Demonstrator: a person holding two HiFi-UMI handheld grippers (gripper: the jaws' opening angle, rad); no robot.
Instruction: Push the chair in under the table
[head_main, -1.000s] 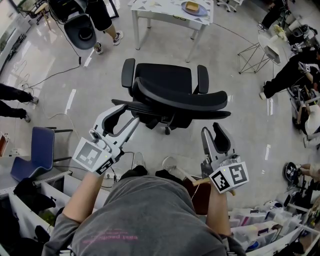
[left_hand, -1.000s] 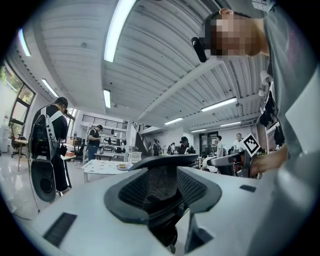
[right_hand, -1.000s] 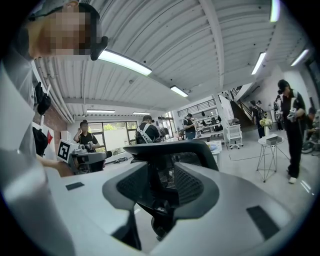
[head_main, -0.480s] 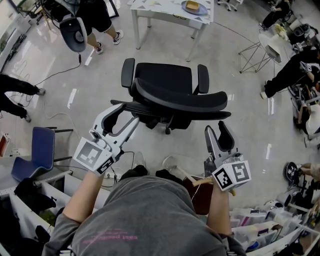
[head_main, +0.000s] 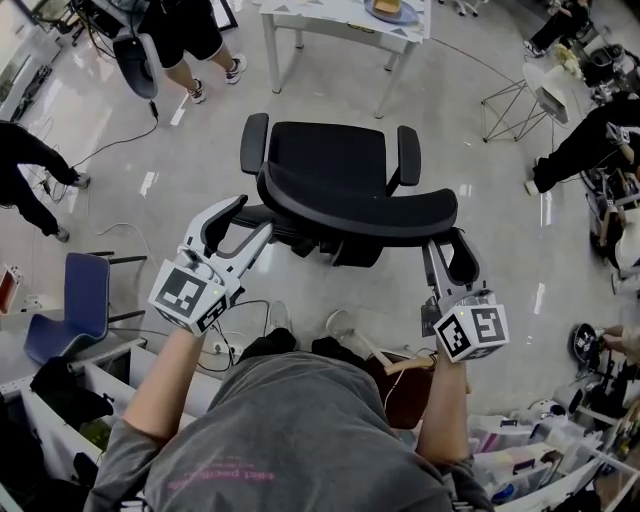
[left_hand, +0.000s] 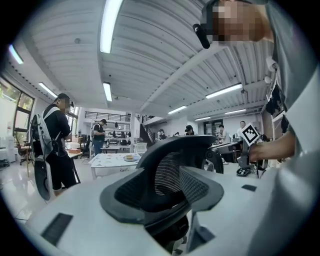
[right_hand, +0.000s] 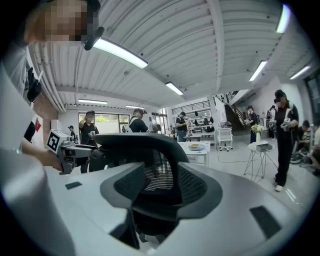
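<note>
Black office chair stands on the shiny floor below the white table, with its seat turned to the table and not under it. Its curved backrest is toward the person. The chair's base is almost fully hidden under the seat and backrest, so the wheels cannot be counted. The table is cut off by the upper edge of the head view; only two of its legs show, and a plate is partly cut too.

The left gripper is at the left end of the backrest and the right gripper at the right end. In both gripper views the jaws stand apart, released, and the mesh backrest fills the gap between them; the jaws cover the chair's lower part.

I count one black chair with two armrests, one white table, two grippers, and one blue chair at the left.
</note>
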